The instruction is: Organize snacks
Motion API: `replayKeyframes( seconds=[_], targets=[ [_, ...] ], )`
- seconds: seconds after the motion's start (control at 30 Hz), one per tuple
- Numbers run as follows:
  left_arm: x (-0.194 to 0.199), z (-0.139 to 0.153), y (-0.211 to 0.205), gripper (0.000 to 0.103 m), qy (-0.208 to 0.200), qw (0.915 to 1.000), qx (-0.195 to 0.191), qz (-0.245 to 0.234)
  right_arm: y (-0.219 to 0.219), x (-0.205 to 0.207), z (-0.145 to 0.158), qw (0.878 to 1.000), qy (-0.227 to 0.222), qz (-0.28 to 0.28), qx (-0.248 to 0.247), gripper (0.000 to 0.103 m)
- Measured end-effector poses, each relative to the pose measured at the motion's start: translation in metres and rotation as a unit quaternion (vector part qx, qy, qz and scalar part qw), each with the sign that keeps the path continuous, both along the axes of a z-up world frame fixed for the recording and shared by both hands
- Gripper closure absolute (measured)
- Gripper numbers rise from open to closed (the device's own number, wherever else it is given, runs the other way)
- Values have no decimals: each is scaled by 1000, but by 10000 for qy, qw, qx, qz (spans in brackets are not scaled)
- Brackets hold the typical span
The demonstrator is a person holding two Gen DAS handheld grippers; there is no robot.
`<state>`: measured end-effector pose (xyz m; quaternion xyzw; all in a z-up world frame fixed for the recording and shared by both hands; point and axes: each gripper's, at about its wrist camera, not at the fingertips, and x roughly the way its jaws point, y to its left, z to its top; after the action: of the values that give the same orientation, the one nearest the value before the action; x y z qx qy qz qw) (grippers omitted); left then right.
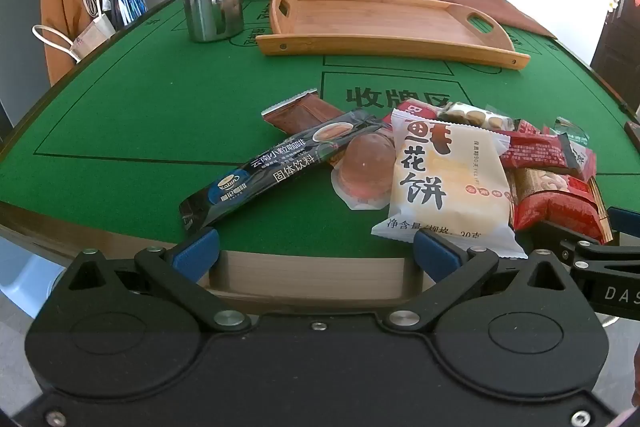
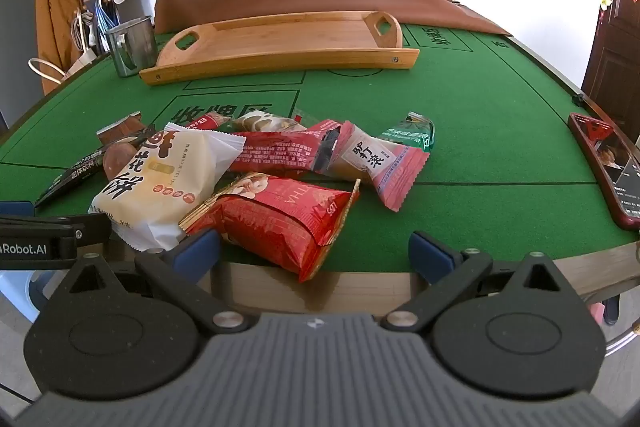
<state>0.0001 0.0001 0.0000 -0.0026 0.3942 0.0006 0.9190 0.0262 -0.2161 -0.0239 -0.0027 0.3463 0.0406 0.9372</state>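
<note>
1. Snack packets (image 2: 256,171) lie heaped on the green table (image 2: 480,155), near its front edge.
2. The left gripper (image 1: 316,251) is spread wide and holds nothing; the black coffee stick (image 1: 272,167) ends just beyond its left finger.
3. The right gripper (image 2: 316,251) is spread too, with the red packet (image 2: 280,223) lying between its fingers.
4. The wooden tray (image 1: 384,23) sits well behind the heap.

One wooden tray (image 1: 376,23), one steel mug (image 1: 212,7), one phone (image 2: 604,167), about ten snack packets (image 2: 256,179)
</note>
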Motion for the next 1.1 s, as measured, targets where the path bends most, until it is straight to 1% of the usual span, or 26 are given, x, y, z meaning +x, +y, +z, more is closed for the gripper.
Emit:
replayKeyframes(
  seconds=[1.1],
  targets=[
    [0, 0, 0, 0, -27, 10000, 10, 6, -1, 0, -1, 10000, -14, 13, 20, 0]
  ],
)
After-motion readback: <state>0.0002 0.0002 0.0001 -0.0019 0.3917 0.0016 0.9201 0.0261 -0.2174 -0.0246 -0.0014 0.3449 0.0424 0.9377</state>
